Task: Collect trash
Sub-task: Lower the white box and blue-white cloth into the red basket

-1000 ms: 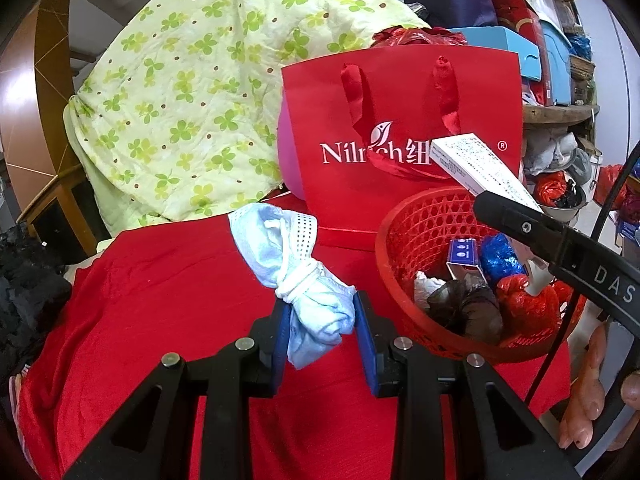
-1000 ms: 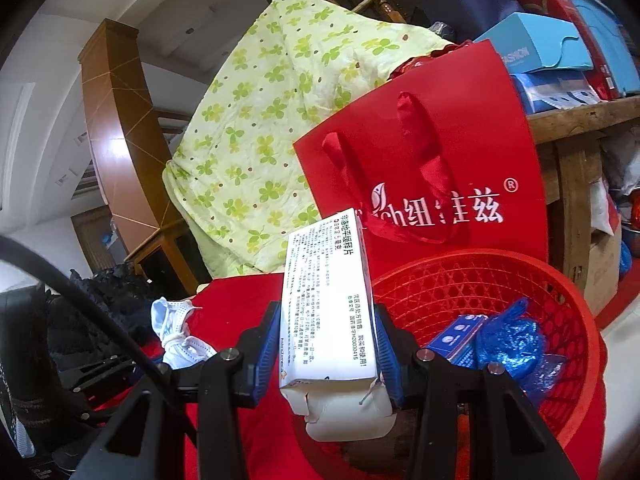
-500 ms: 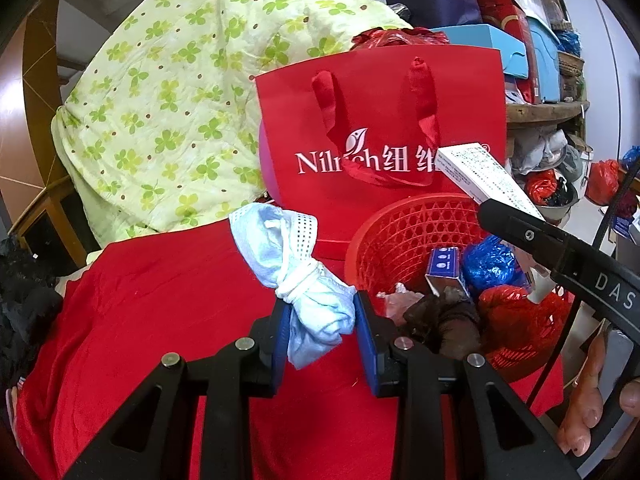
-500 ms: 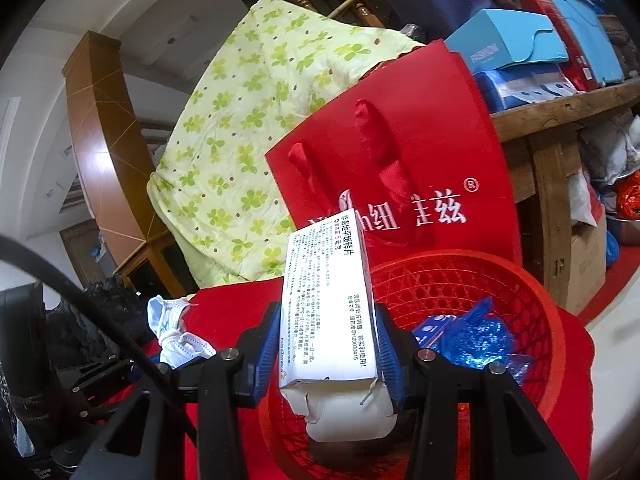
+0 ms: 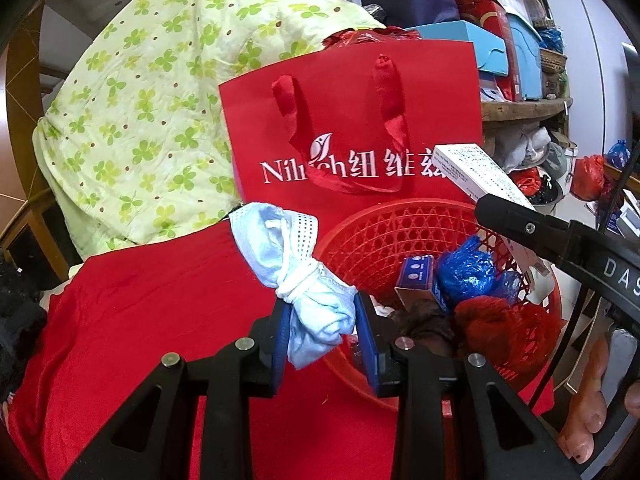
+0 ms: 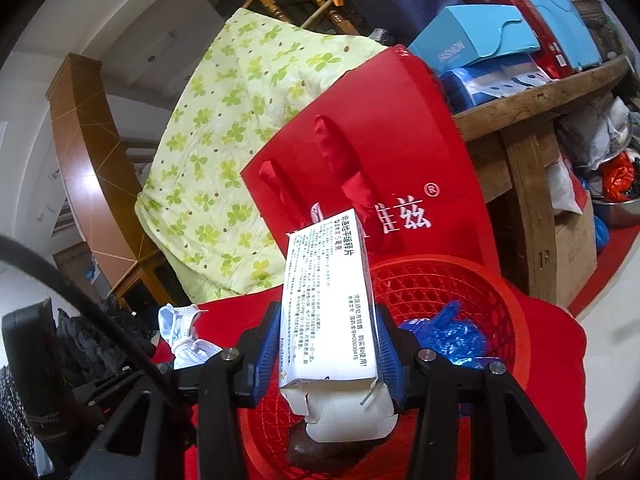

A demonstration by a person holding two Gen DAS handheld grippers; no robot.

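A cluttered household storeroom was seen, its rough wooden shelf stacked with blue boxes and gift cartons, a clover-print quilt draped over furniture, and a red shopping bag beside a red plastic basket.

the red paper bag reads "nil…ch" with white chinese characters and an ® mark. the blue box says "fashion". the right gripper shows "das". the white carton carries chinese print.

Red gift bag against clover-print quilt
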